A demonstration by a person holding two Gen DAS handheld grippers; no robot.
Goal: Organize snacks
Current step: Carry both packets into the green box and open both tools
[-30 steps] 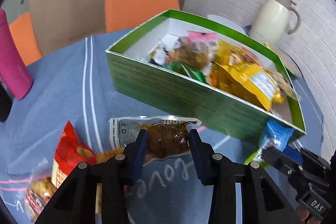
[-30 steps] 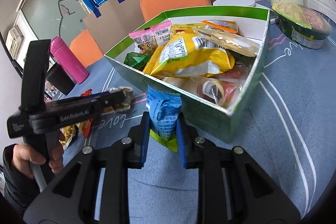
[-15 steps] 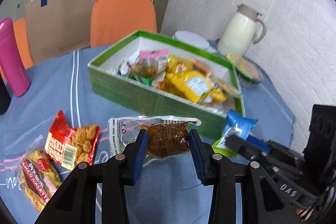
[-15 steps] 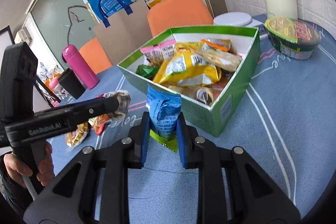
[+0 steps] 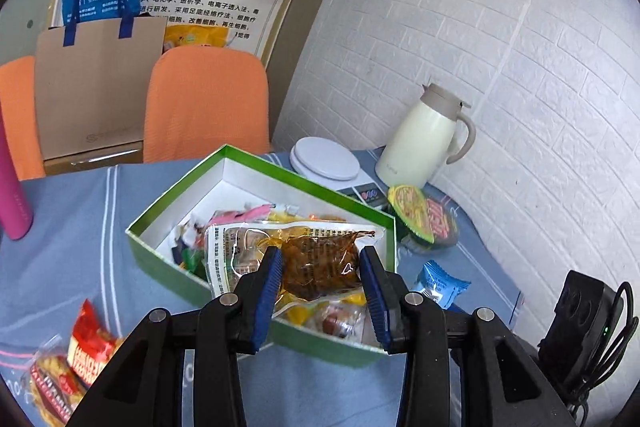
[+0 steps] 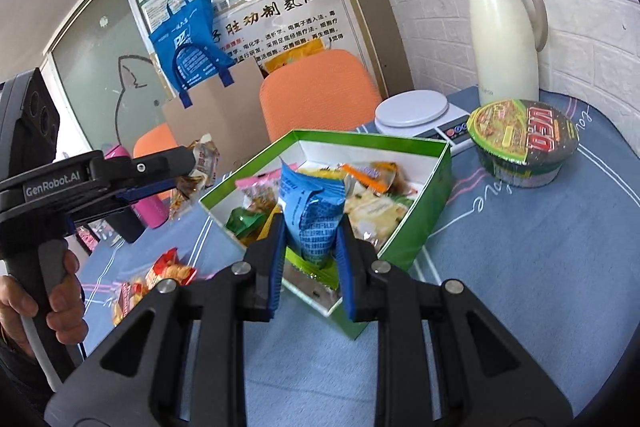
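Our left gripper [image 5: 320, 279] pinches a soft, slippery clear pouch [image 5: 296, 259] above the box's [image 5: 168, 255] near edge; our right gripper [image 6: 310, 251] clamps a light, probably crushable blue packet [image 6: 312, 207] mid-body.

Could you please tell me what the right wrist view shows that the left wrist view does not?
Only the right wrist view: a hand gripping the left gripper's handle. Only the left wrist view: the brown snack pouch seen clearly in the left gripper. Both: the green box, blue packet in the right gripper, kettle.
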